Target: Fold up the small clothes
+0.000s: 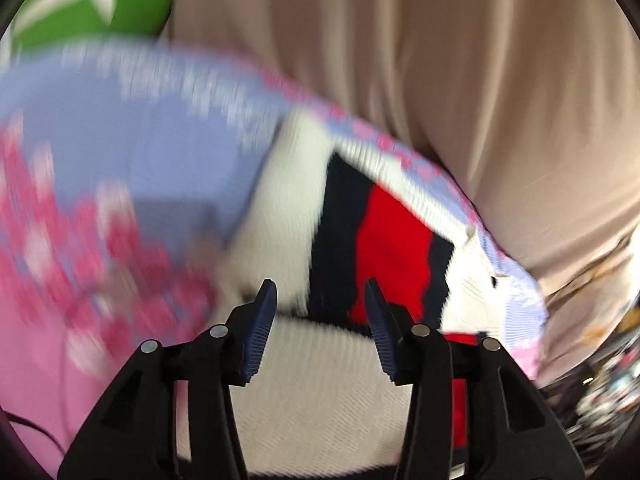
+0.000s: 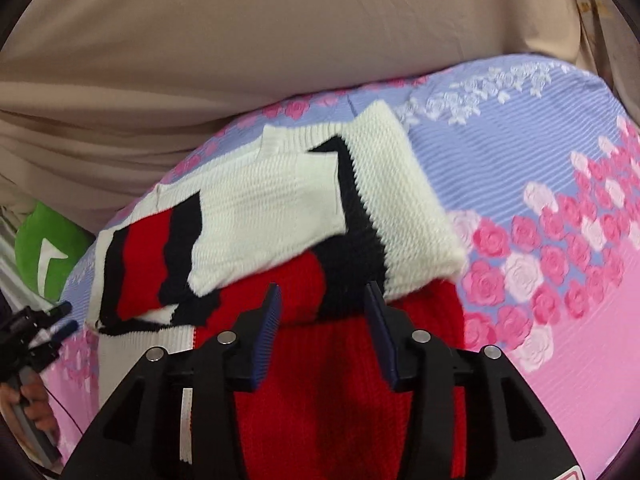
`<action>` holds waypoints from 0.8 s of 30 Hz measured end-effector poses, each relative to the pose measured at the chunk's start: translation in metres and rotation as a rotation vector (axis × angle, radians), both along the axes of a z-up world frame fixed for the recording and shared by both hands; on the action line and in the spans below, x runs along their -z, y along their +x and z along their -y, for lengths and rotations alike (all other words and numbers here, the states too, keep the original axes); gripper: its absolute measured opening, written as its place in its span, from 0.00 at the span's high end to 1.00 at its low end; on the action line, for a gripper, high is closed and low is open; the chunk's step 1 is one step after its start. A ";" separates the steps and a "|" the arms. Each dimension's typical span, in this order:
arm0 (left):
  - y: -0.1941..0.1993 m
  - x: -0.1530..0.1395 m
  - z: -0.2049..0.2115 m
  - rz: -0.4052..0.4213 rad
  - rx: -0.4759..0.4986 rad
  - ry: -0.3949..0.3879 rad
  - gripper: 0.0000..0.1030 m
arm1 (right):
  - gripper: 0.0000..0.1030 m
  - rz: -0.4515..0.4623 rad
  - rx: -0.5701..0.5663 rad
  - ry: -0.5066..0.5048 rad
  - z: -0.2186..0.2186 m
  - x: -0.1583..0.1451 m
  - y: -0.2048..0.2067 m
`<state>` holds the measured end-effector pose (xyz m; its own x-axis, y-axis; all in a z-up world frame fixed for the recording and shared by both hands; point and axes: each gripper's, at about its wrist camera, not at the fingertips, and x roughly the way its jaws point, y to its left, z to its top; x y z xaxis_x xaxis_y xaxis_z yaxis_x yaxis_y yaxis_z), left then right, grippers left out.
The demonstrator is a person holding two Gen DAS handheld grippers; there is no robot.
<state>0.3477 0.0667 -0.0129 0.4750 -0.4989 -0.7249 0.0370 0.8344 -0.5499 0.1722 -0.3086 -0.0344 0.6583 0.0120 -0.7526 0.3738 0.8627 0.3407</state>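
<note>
A small knitted sweater [image 2: 280, 196], white with black and red bands, lies folded on a bed sheet [image 2: 520, 168] printed with pink and white roses on lilac stripes, fading to plain pink at the near edge. One white sleeve is laid across the body, and the red part of the knit runs down toward the right tool [image 2: 322, 300].

The right tool hangs just over the red knit with its blue ribbed pads spread apart; nothing is pinched between them, so it is released. The left tool [image 1: 320, 296], in its own blurred view, stands the same way: pads parted above the white ribbed hem, gripping nothing. From the right wrist view the left tool [image 2: 52, 320] also shows at the left edge of the bed, off the sweater, with a hand [image 2: 32, 404] around its handle.

Behind the bed hangs a beige cloth [image 2: 240, 40] in soft folds. A green cushion [image 2: 48, 248] with a white star-like shape sits at the far left corner (no letters on it that I can make out). No brand, label or writing can be read anywhere on the sweater or the sheet.
</note>
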 end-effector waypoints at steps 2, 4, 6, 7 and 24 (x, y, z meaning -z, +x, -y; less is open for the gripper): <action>0.000 0.019 -0.002 -0.067 -0.070 -0.060 0.58 | 0.51 0.013 0.003 0.053 0.001 0.009 0.012; 0.008 0.036 -0.008 -0.107 -0.143 -0.139 0.58 | 0.47 0.024 0.009 0.090 0.003 0.014 0.024; 0.015 0.041 -0.009 -0.112 -0.173 -0.177 0.58 | 0.47 0.018 0.023 0.135 0.008 0.021 0.037; 0.018 0.043 -0.011 -0.119 -0.190 -0.177 0.59 | 0.47 0.017 0.030 0.157 0.010 0.023 0.044; 0.023 0.051 -0.009 -0.106 -0.192 0.015 0.92 | 0.98 -0.031 0.040 0.096 0.018 0.037 0.046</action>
